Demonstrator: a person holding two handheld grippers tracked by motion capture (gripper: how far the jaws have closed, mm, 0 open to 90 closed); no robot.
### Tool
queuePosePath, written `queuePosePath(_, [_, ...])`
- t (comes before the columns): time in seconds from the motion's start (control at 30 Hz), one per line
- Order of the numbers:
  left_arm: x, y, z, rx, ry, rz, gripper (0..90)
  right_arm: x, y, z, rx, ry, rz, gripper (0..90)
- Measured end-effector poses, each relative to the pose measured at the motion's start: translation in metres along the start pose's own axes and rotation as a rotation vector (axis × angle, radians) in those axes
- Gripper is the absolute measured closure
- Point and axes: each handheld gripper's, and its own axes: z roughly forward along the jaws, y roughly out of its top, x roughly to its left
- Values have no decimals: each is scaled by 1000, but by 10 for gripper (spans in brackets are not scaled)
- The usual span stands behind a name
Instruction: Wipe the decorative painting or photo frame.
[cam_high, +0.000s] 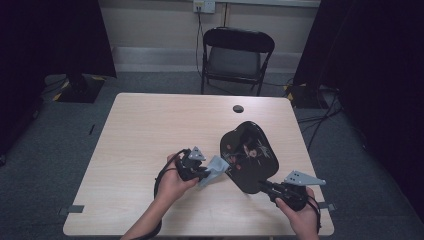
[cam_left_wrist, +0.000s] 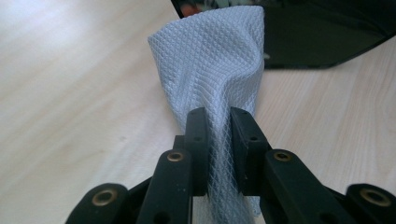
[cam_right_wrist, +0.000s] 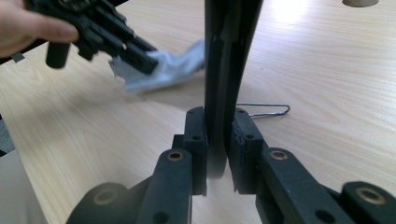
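A glossy black plate with a painted pattern is held tilted up above the table's near right part. My right gripper is shut on its near rim; in the right gripper view the plate's edge rises between the two pads. My left gripper is shut on a light blue-grey woven cloth, which reaches to the plate's left side. In the left gripper view the cloth stands up from between the pads, its top against the dark plate.
The light wooden table has a round cable hole near its far edge. A black folding chair stands behind it. A bent wire lies on the tabletop beyond the plate.
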Motion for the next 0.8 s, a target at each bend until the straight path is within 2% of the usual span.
queuePosePath(0.1, [2, 10, -14, -43, 3, -11, 783, 0, 0, 0, 0, -2, 0, 795])
queuePosePath(0.27, [3, 31, -38, -99, 24, 5, 782, 0, 0, 0, 0, -3, 2, 795])
queuePosePath(0.5, [0, 65, -61, -216, 35, 25, 782, 0, 0, 0, 1, -1, 1, 795])
queuePosePath(0.63, [-6, 78, -63, -233, 38, 53, 781, 0, 1, 0, -1, -1, 1, 795])
queuePosePath(0.8, [-10, 82, -52, -205, 31, 61, 781, 0, 0, 1, 1, -2, 2, 795])
